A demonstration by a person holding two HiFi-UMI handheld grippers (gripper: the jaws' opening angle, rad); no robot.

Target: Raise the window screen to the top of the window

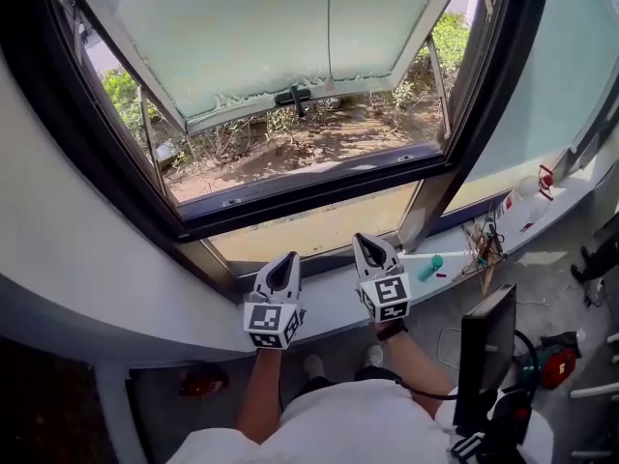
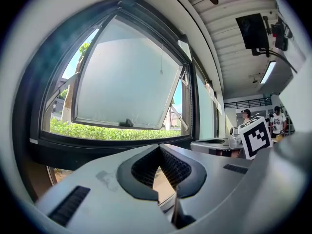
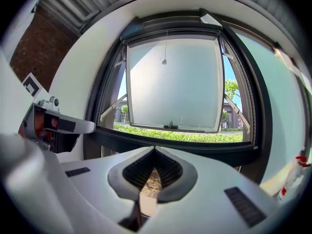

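Left gripper (image 1: 286, 259) and right gripper (image 1: 370, 242) side by side at the windowsill (image 1: 329, 309).

A white spray bottle (image 1: 523, 199) sits on the ledge (image 1: 327, 307) beside what looks like tangled wires (image 1: 483, 249).

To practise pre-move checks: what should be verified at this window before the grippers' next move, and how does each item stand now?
1. Left gripper shut, nothing between jaws: ok.
2. Right gripper shut, nothing between jaws: ok.
3. Frosted glass pane swung outward, away from grippers: ok.
4. Thin pull cord hanging below dark window frame top, reachable: cannot tell.
5. Window screen fully raised: cannot tell, no mesh visible.
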